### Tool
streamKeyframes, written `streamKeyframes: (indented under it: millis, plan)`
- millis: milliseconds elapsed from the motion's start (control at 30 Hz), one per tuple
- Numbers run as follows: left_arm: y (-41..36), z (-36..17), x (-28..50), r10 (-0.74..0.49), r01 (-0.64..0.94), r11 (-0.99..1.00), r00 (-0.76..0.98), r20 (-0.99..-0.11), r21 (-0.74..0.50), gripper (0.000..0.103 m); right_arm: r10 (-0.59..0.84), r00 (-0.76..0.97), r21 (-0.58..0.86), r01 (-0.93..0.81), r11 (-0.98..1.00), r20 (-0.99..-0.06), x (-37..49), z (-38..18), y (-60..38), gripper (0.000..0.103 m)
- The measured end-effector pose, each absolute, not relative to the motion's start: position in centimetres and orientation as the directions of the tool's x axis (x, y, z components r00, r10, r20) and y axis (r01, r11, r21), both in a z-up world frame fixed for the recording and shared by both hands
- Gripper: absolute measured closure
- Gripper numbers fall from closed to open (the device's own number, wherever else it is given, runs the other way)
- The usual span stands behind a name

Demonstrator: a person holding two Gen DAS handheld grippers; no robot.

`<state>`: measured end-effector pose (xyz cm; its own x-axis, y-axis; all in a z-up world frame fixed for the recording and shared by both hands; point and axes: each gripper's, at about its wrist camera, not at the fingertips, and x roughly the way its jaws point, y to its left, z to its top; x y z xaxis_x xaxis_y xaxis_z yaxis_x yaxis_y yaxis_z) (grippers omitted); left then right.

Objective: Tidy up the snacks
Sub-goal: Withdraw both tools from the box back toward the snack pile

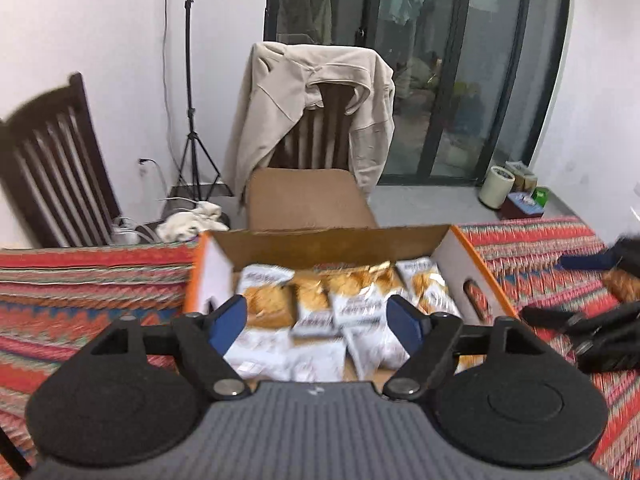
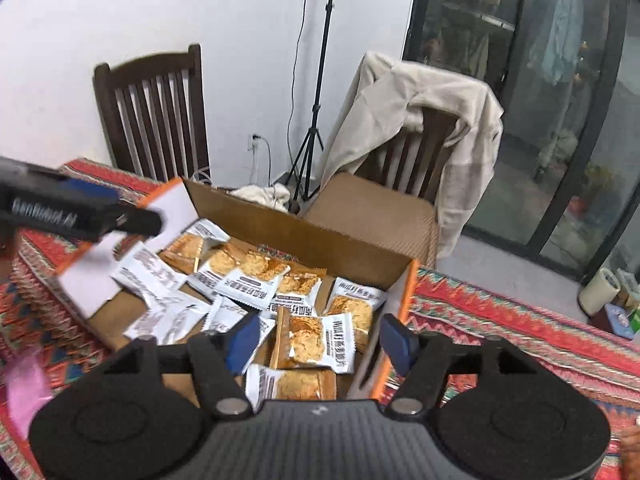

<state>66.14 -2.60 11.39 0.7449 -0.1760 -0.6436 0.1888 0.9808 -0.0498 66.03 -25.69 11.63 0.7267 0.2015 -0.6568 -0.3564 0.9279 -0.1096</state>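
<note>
Over the patterned tablecloth [image 1: 92,280], both grippers hang above an open cardboard box [image 2: 304,236] — left gripper [image 1: 316,320] spread wide, nothing between its blue pads; right gripper [image 2: 320,340] likewise released and empty. Snack packets [image 2: 320,340] lie loose inside the box, white and orange, their print blurred in the left view. Box's near wall is hidden behind each gripper body. At the right view's left edge the other gripper is cut off. Pink object [image 2: 24,392] lower left — too smeared to identify.
</note>
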Motion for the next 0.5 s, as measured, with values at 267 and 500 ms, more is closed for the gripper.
streamKeyframes:
  millis: [267, 500]
  plan:
    - [0.4, 17.5, 53.6, -0.175, 0.21, 0.978, 0.789, -0.589, -0.009, 0.0, 0.218, 0.755, -0.093, -0.346, 0.934, -0.619, 56.3, 19.4, -28.5, 0.012]
    - [1.6, 21.1, 43.3, -0.172, 0.209, 0.978, 0.812, -0.558, 0.002, 0.0, 0.222, 0.777, -0.095, -0.34, 0.936, -0.589, 47.0, 23.8, -29.9, 0.004]
